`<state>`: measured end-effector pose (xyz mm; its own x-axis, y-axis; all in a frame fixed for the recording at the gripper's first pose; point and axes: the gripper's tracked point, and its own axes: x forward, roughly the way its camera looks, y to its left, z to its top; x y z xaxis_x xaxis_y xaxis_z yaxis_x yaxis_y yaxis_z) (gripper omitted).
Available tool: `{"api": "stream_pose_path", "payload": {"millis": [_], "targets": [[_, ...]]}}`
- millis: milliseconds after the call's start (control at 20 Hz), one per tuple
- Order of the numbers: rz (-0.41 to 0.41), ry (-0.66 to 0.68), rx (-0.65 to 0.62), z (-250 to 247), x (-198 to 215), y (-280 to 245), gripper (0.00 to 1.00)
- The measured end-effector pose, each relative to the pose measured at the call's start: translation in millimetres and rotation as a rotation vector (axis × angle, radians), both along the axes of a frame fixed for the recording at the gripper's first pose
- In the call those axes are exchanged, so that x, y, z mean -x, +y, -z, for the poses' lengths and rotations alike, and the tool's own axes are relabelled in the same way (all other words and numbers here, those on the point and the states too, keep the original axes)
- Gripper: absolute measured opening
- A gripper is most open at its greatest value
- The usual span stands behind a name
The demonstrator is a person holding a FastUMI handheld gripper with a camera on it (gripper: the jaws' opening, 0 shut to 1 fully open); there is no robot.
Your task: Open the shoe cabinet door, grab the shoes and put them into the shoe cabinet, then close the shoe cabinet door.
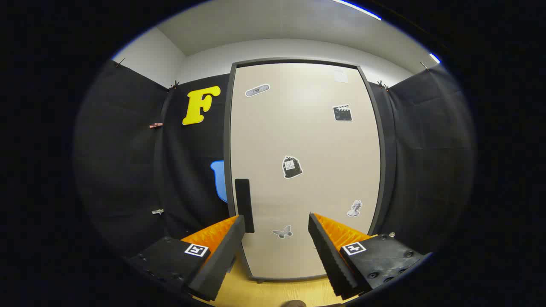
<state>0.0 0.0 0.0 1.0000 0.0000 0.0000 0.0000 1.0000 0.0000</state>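
The gripper point(276, 230), fingers spread and empty, faces the closed shoe cabinet door point(305, 170). The stiff, light-looking panel is likely best pulled by the dark handle point(244, 204) at the door's left edge.

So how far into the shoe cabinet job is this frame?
Nothing looks done: the cabinet door is shut. In hand: the gripper is open in front of it, one finger beside the dark handle. Left: opening, loading shoes, closing.
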Motion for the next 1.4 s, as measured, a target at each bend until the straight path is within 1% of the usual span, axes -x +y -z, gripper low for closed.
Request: {"api": "stream_pose_path", "payload": {"millis": [650,850,1050,1300,1400], "targets": [[0.017,0.006,-0.012,-0.9,1.6,-9.2,0.97],[0.009,0.012,-0.016,-0.3,0.4,-6.9,0.97],[-0.006,0.017,-0.012,3.0,-8.0,9.8,0.97],[-0.050,0.049,-0.029,16.8,-35.5,49.0,0.97],[-0.047,0.054,-0.033,21.9,-49.1,59.2,0.97]]}}
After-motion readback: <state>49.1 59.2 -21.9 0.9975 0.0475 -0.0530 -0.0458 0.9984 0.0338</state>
